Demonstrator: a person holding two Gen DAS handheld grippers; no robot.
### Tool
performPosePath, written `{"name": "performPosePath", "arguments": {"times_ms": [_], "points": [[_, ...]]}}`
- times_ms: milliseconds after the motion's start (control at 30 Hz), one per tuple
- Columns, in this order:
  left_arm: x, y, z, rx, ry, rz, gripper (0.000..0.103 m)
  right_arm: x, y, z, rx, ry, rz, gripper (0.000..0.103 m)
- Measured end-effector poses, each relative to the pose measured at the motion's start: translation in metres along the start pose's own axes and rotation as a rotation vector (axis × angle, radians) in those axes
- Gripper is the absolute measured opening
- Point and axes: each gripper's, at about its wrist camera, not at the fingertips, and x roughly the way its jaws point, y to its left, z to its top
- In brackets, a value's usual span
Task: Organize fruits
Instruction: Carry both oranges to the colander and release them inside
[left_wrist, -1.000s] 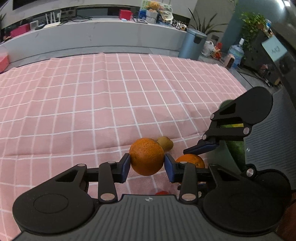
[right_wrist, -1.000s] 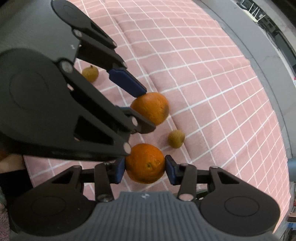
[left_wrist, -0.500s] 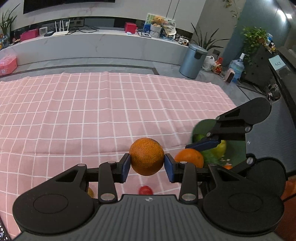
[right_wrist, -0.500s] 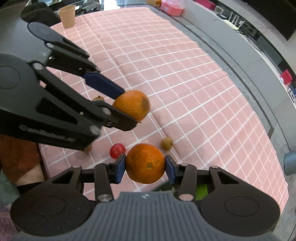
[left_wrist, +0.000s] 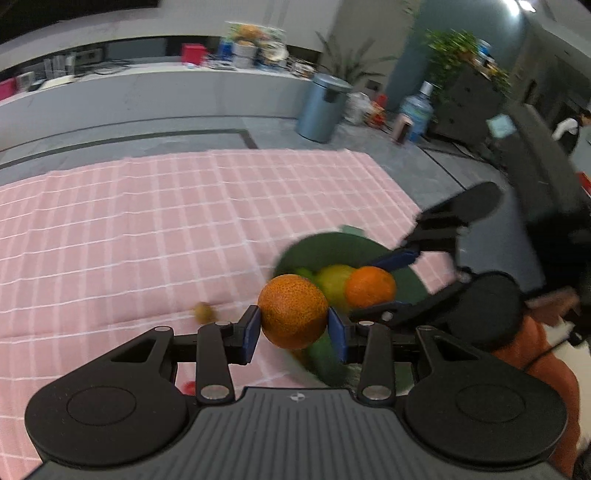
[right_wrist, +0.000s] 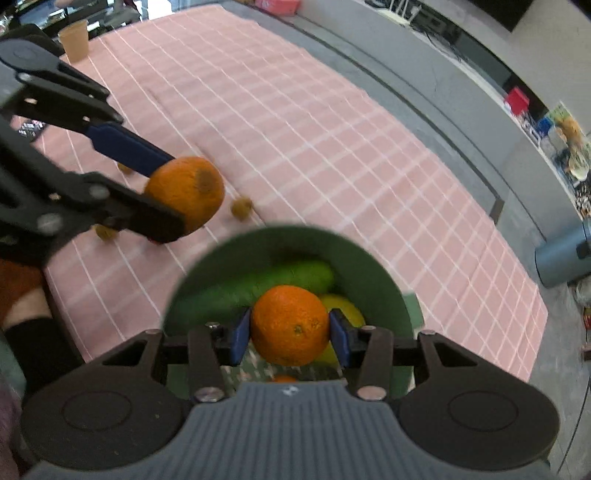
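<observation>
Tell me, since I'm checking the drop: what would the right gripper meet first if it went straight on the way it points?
Probably the green bowl below the right gripper and its orange, landing on the fruit inside; depth is unclear.

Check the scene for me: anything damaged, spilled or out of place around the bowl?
One oddity: the orange in the left gripper has a dark brownish blotch on its skin, possibly a bruise. Otherwise nothing is spilled; a few small fruits lie loose on the pink cloth, outside the green bowl.

Even, soft indoor light; motion blur throughout, strong fisheye bending at edges.
</observation>
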Motion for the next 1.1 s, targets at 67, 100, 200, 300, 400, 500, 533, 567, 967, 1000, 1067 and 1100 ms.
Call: {"name": "performPosePath", "arguments": {"times_ms": [67,100,200,300,400,500,533,567,967,1000,1067,1100], "points": [[0.007,-0.012,-0.001,0.043,0.019,-0.024,0.044,0.004,-0.005,-0.009,-0.005,0.025,0.002,0.042],[0.010,-0.019,-0.002,0.069,0.028,-0.028,0.044,0.007,-0.006,-0.014,-0.012,0.039,0.003,0.042],[0.025,-0.040,-0.003,0.152,0.059,-0.032,0.044,0.016,-0.013,-0.024,-0.031,0.068,0.007,0.042],[0.042,-0.056,-0.002,0.213,0.092,-0.038,0.044,0.016,-0.019,-0.039,-0.045,0.088,0.006,0.042],[0.059,-0.067,-0.002,0.269,0.125,-0.036,0.044,0.024,-0.022,-0.048,-0.064,0.104,0.004,0.042],[0.074,-0.075,-0.005,0.322,0.155,-0.032,0.044,0.030,-0.027,-0.052,-0.079,0.108,0.004,0.042],[0.078,-0.077,-0.007,0.336,0.165,-0.029,0.044,0.032,-0.028,-0.053,-0.086,0.109,0.005,0.042],[0.084,-0.079,-0.008,0.348,0.177,-0.025,0.044,0.034,-0.029,-0.054,-0.097,0.112,0.006,0.042],[0.115,-0.090,-0.013,0.421,0.263,0.038,0.045,0.046,-0.037,-0.051,-0.140,0.122,0.008,0.042],[0.117,-0.091,-0.014,0.418,0.266,0.040,0.045,0.045,-0.037,-0.052,-0.143,0.121,0.008,0.042],[0.120,-0.090,-0.014,0.410,0.271,0.040,0.045,0.045,-0.038,-0.051,-0.145,0.118,0.010,0.043],[0.121,-0.090,-0.015,0.405,0.272,0.039,0.045,0.044,-0.038,-0.051,-0.147,0.116,0.010,0.043]]}}
